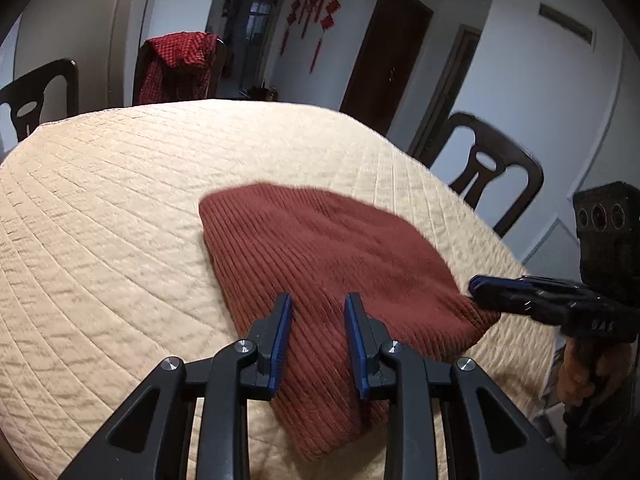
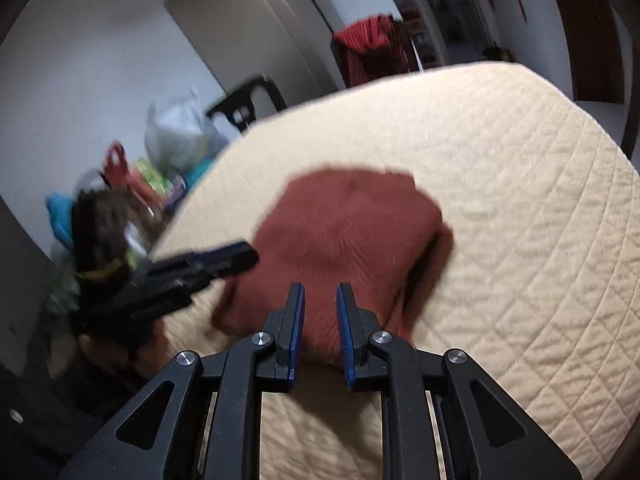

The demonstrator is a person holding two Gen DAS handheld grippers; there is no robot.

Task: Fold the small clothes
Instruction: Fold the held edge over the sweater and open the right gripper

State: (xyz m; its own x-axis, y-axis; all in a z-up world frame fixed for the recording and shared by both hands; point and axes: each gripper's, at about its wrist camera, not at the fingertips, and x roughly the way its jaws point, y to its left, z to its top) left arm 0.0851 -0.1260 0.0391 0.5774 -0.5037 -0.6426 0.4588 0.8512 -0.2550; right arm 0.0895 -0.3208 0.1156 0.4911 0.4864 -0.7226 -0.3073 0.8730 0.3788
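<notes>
A cream quilted cover [image 1: 120,208] spreads over the round table, stitched in long curving lines, and on it lies the one piece of clothing: a rust-red ribbed knit hat [image 1: 320,264]. Around the hat the room opens up. Beyond its far side a chair draped with a red checked cloth [image 1: 178,66] stands at the table's edge, with another dark wooden chair [image 1: 38,96] to the left of that. Past the hat's right side a third dark chair [image 1: 492,172] shows its carved back. On the white wall well behind the hat hang red decorations [image 1: 316,4], next to a dark brown door [image 1: 384,56]. From the right wrist view, a heap of bags and coloured clutter [image 2: 160,160] sits on the floor off the table, beyond the hat's left side.

The hat lies flat near the table's near edge. In the left wrist view its long axis runs from the rounded crown at upper left down toward the camera, the ribs running the same way. In the right wrist view it is blurred, one edge turned up into a fold on its right.

The left gripper [image 1: 318,320] hovers over the hat's near end, fingers spread, nothing pinched. The right gripper [image 2: 320,312] also stands parted above the hat; seen from the left wrist view its tips [image 1: 480,286] sit at the hat's right corner, and contact there is unclear.
</notes>
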